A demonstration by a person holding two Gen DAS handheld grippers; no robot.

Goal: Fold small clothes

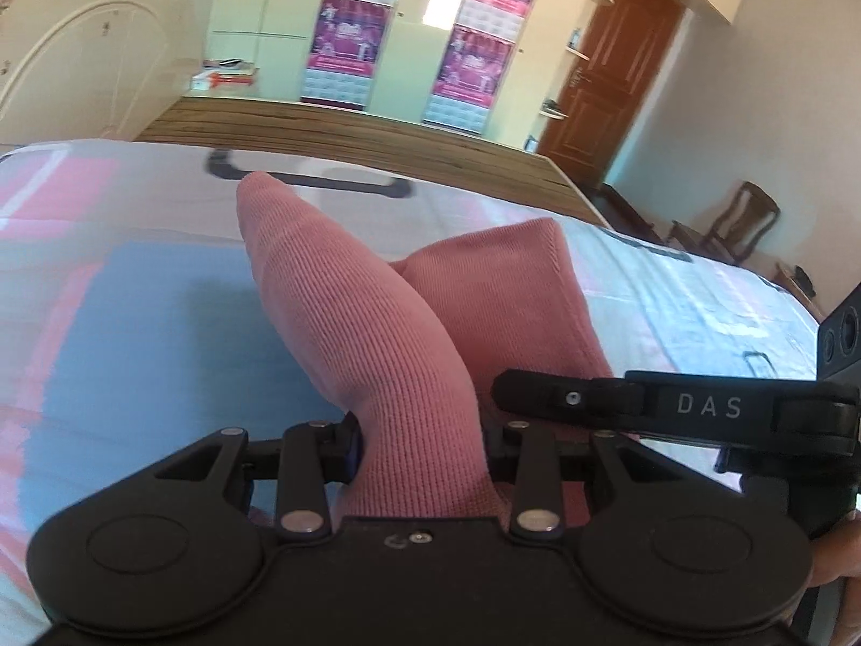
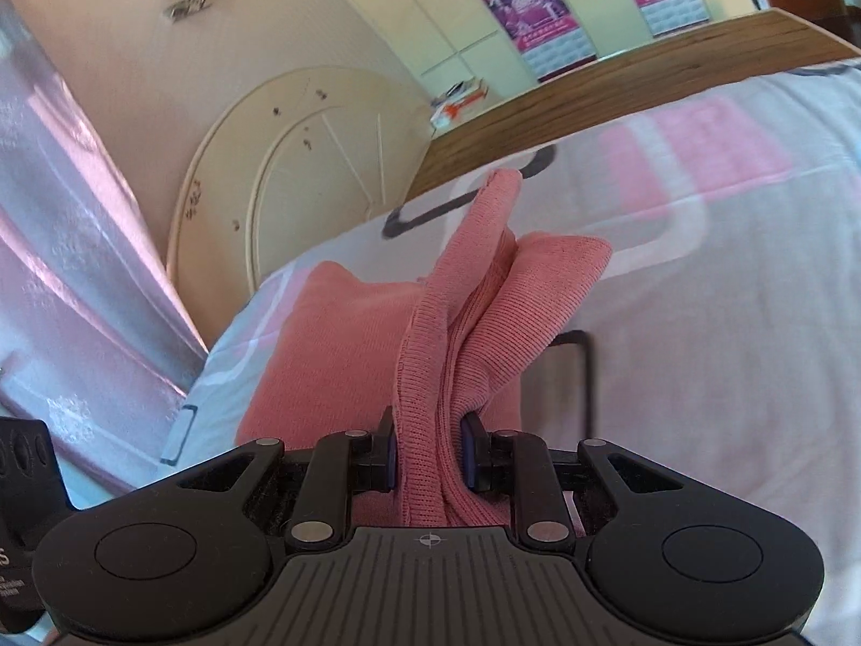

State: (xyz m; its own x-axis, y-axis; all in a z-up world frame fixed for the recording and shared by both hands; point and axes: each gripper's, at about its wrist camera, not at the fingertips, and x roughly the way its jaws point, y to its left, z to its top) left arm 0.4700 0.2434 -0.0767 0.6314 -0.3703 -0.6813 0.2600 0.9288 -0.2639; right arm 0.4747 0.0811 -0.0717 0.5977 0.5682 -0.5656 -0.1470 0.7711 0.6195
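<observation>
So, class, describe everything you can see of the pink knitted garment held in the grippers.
The pink knitted garment looks like soft, fine-ribbed knit fabric, bunched into folds. The left gripper and right gripper each pinch a bundle of it, lifting it above the bed sheet. Loose ends stick up and away from the grippers.
</observation>
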